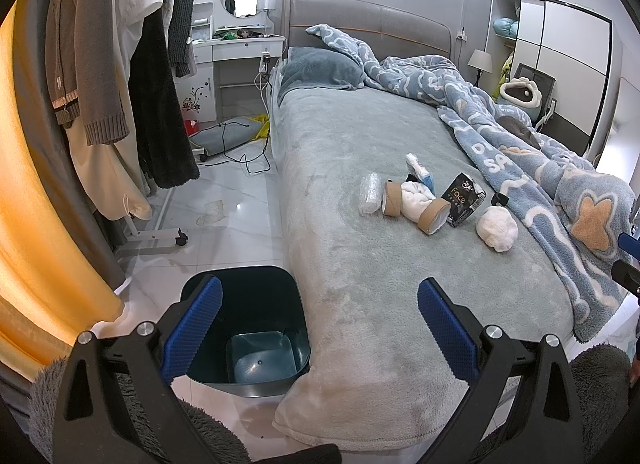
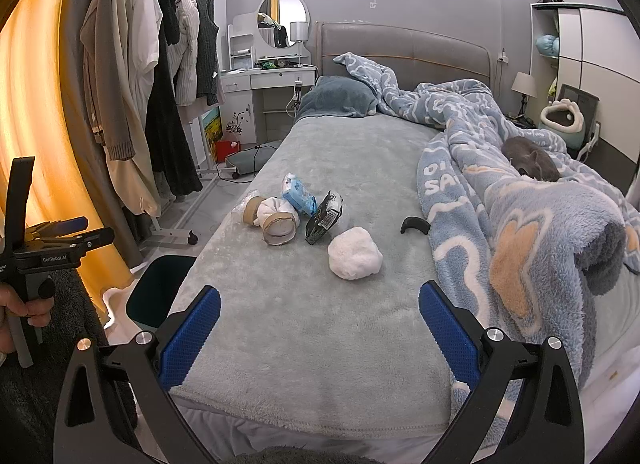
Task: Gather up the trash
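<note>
**Both grippers open over the bed, trash piled mid-mattress, bin on the floor**

Nearest the left wrist camera, the left gripper (image 1: 319, 316) hangs with its blue fingers (image 1: 192, 328) spread wide and nothing between them. Directly below its left finger stands the dark teal trash bin (image 1: 244, 328), on the white floor tiles (image 1: 236, 199) against the near left corner of the bed (image 1: 360, 272). Its bare bottom is in plain view, with no trash seen inside. The right gripper (image 2: 320, 320) is likewise released, its fingers (image 2: 448, 332) apart above the grey-green bedspread.

The trash lies in a loose cluster in the middle of the bed. Closest is a white crumpled paper ball (image 2: 354, 252), slightly apart from the rest. Beyond it lie a black wrapper (image 2: 324, 217), a cardboard roll (image 2: 280, 229) touching a white tissue wad (image 2: 272, 209), a second cardboard roll (image 2: 253, 211), a blue-and-white tissue pack (image 2: 298, 195) and a clear plastic wrap (image 1: 369, 193) at the far left. A small black curved piece (image 2: 414, 224) sits just beside the blue patterned blanket (image 2: 520, 232), which is heaped along the right side of the bed. A grey cat (image 2: 530, 157) lies curled on the blanket farther back.

Left of the bed, a clothes rack (image 2: 160, 83) holds coats; a white dressing table (image 2: 272, 79) with a round mirror stands by the headboard.
</note>
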Tool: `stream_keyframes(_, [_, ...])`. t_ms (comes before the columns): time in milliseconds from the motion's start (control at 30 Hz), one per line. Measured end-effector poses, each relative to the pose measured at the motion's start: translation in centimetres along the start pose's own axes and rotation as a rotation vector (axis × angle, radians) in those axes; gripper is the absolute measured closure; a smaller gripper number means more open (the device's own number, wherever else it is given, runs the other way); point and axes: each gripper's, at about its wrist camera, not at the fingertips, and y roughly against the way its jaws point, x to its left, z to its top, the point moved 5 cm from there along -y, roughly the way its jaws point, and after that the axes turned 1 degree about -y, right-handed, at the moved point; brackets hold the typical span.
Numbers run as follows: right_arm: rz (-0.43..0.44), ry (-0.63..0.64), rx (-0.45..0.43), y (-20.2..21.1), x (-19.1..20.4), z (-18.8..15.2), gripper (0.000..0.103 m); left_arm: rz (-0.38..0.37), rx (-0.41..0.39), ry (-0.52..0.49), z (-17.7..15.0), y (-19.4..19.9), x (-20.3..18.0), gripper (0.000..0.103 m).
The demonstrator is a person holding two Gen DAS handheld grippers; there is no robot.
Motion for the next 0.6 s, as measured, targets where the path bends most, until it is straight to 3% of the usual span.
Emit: stream_keyframes(600, [0.001, -0.001, 0.004, -0.05, -0.02, 0.00, 0.003, -0.004, -0.007, -0.010, 0.00, 0.14, -0.23, 0.003])
